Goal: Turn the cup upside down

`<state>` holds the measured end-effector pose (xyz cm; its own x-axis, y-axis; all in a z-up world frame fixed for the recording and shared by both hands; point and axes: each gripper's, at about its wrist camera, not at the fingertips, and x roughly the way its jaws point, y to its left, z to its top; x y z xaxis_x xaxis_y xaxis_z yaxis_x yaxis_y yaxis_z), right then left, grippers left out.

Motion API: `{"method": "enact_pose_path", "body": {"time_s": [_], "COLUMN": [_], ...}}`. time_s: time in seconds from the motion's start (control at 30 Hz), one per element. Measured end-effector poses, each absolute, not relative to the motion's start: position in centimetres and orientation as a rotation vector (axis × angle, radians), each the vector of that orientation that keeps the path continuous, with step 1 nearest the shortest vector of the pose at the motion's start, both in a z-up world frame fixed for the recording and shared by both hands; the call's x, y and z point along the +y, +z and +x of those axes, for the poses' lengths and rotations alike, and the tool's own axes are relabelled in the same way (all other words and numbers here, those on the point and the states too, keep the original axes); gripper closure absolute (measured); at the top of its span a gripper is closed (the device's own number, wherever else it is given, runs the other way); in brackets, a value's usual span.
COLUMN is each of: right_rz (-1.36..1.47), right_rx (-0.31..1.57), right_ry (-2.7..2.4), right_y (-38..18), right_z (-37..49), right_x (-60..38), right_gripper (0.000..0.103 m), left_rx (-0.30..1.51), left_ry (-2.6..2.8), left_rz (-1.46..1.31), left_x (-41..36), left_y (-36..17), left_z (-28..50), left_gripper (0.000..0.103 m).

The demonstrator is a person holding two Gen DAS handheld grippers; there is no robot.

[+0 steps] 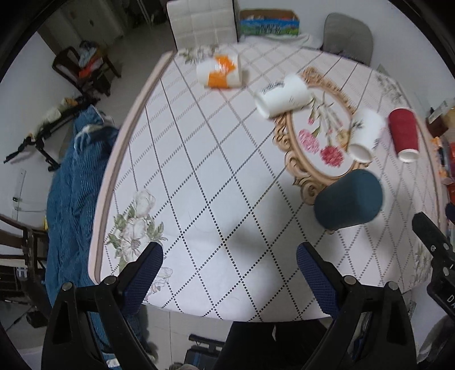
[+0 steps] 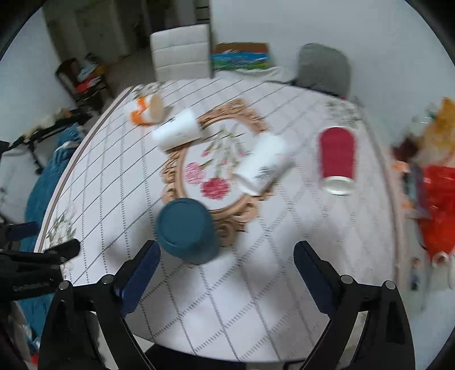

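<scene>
A dark teal cup stands upside down on the table, base up; it also shows in the right wrist view. A red cup, two white cups and an orange-and-white cup lie on their sides. My left gripper is open and empty, above the near table edge, left of the teal cup. My right gripper is open and empty, just in front of the teal cup.
The round table has a checked floral cloth. A white chair and a grey chair stand at the far side. A blue cloth lies left of the table. Red and orange clutter sits at the right.
</scene>
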<state>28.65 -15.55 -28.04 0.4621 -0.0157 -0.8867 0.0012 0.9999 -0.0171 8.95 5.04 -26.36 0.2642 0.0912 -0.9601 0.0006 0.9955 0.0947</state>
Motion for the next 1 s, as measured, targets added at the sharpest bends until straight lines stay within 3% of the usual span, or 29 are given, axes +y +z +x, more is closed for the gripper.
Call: {"method": "enact_pose_path", "body": {"time_s": [0.13,0.2,0.63,1.0], "right_rz": [-0.03,-0.029,-0.045,-0.028], "right_rx": [1.052,1.032,0.866,0.831], "right_ry": [-0.071,-0.084,-0.086,-0.038], "right_y": [-25.3,-23.9,-13.4,-7.2], "right_z": [26.5,25.4,15.7,6.2], "right_x": [-16.5,-16.9,-18.7,-18.6], "right_gripper": [0.004,0.003,0.003,0.003], "left_rx": [1.249,1.217,1.027,0.919], "left_ry": [0.05,0.046,0.026,0.057], "left_rz": [0.074,0.076,0.043,0.015], "left_x": [4.5,3.9,1.1,1.2], "left_y": [-24.1,-22.7,-13.5,-7.2], "left_z": [7.8,7.1,-0.8,-10.1], "left_gripper": [0.007,0.001,0.001,0.001]}}
